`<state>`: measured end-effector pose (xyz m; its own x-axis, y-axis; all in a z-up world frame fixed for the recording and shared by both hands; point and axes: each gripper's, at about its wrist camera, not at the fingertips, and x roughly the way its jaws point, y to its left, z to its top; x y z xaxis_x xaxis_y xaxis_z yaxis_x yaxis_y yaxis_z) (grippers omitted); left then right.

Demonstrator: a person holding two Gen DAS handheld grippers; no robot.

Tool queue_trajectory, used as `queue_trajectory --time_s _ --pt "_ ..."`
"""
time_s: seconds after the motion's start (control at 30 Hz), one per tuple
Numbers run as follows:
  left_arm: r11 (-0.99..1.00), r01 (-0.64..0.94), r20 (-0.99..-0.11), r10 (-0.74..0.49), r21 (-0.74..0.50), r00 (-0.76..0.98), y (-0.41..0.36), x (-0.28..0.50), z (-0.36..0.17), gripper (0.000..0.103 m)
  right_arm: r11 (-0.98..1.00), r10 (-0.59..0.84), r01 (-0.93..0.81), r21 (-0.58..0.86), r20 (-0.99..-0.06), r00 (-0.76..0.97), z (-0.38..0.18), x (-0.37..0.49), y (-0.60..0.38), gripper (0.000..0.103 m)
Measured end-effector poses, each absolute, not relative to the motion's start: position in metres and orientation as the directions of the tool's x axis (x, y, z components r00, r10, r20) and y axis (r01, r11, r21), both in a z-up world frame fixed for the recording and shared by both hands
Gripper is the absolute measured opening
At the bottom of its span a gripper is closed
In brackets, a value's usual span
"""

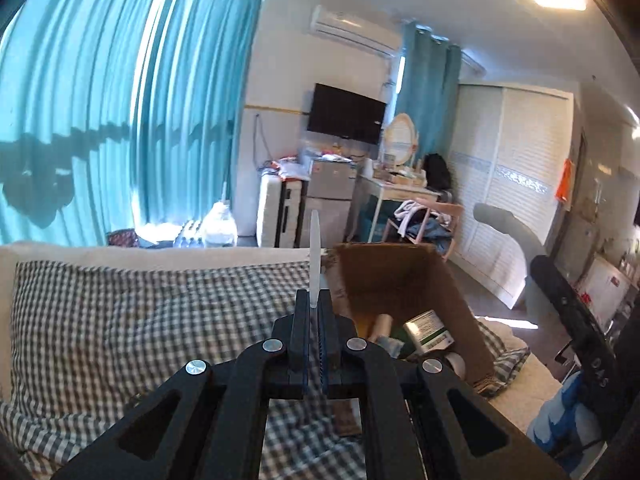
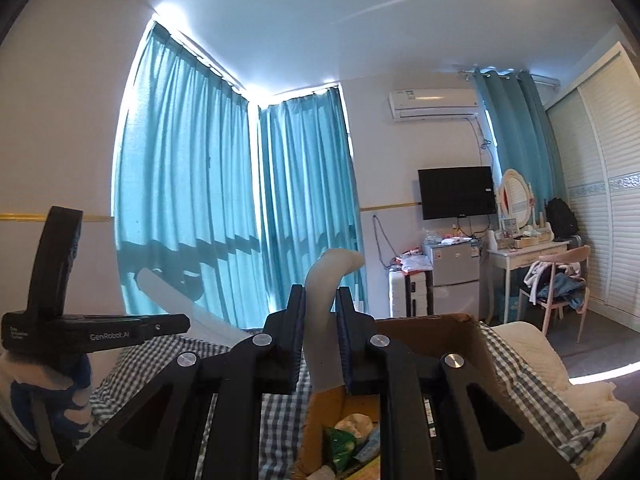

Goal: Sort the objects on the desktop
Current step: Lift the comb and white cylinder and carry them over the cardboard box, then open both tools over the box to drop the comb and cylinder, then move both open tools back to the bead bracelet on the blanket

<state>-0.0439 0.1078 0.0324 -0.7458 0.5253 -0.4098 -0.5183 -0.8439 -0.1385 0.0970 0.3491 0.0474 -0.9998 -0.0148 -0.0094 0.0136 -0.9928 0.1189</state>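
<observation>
Holding a thin white comb edge-on between nearly closed fingers, the left tool hangs just left of an open cardboard box on a checked bedspread. Inside the box lie a green-labelled packet, a cardboard tube and crumpled wrappers. Above the box, the right tool clamps a curved white handle.

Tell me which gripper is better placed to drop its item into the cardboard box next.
Right gripper: its curved white piece hangs over the open cardboard box. Left gripper holds its flat white comb beside it.
</observation>
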Motion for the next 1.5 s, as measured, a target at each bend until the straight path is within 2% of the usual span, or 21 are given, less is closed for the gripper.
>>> queue_trajectory --time_s 0.23,0.47,0.67,0.7,0.8,0.97,1.07,1.13,1.2,1.27,1.33,1.4,1.47,1.5 --pt "-0.794 -0.605 -0.44 0.563 -0.056 -0.699 0.182 -0.046 0.032 0.003 -0.987 0.051 -0.071 0.144 -0.135 -0.99 0.028 0.082 0.397 0.014" --pt "-0.762 -0.646 -0.507 0.572 -0.039 -0.644 0.242 -0.068 0.003 0.003 -0.977 0.071 -0.123 0.172 -0.28 -0.957 -0.008 0.054 0.426 0.015" --pt "-0.77 -0.637 -0.559 0.544 -0.037 -0.625 0.265 -0.09 -0.031 0.003 -0.977 0.065 -0.136 0.165 -0.379 -0.923 -0.037 0.029 0.433 0.019" --pt "-0.773 -0.633 -0.56 0.542 -0.039 -0.627 0.265 -0.092 -0.035 0.004 -0.977 0.092 -0.16 0.145 -0.391 -0.916 -0.04 0.026 0.431 0.023" --pt "-0.781 -0.621 -0.563 0.543 -0.066 -0.623 0.258 -0.097 -0.039 0.006 -0.978 0.106 -0.168 0.124 -0.4 -0.91 -0.04 0.022 0.424 0.024" --pt "-0.806 -0.583 -0.537 0.537 -0.099 -0.651 0.232 -0.094 -0.035 0.024 -0.984 0.116 -0.158 0.082 -0.38 -0.918 -0.031 0.029 0.409 0.024" --pt "-0.822 -0.556 -0.508 0.534 -0.125 -0.676 0.205 -0.09 -0.028 0.044 -0.985 0.123 -0.157 0.069 -0.351 -0.928 -0.022 0.036 0.401 0.024" --pt "-0.836 -0.533 -0.489 0.522 -0.131 -0.698 0.189 -0.087 -0.022 0.075 -0.986 0.126 -0.155 0.064 -0.326 -0.937 -0.015 0.041 0.395 0.025" --pt "-0.858 -0.497 -0.471 0.494 -0.129 -0.731 0.172 -0.08 -0.017 0.088 -0.986 0.12 -0.149 0.075 -0.295 -0.948 -0.006 0.046 0.389 0.028" --pt "-0.872 -0.475 -0.458 0.473 -0.12 -0.753 0.157 -0.074 -0.01 0.09 -0.986 0.109 -0.137 0.092 -0.262 -0.959 0.002 0.052 0.383 0.038" --pt "-0.886 -0.452 -0.443 0.448 -0.103 -0.777 0.144 -0.066 -0.004 0.099 -0.987 0.102 -0.128 0.099 -0.233 -0.967 0.009 0.056 0.375 0.055" --pt "-0.904 -0.42 -0.413 0.415 -0.084 -0.811 0.129 -0.058 0.003 0.103 -0.988 0.095 -0.117 0.098 -0.206 -0.974 0.016 0.061 0.366 0.058" --pt "-0.915 -0.395 -0.392 0.392 -0.075 -0.832 0.113 -0.052 0.01 0.103 -0.99 0.091 -0.109 0.091 -0.181 -0.979 0.022 0.065 0.355 0.065" --pt "-0.918 -0.39 -0.387 0.388 -0.077 -0.837 0.106 -0.05 0.013 0.103 -0.991 0.09 -0.106 0.088 -0.166 -0.982 0.025 0.067 0.349 0.072"
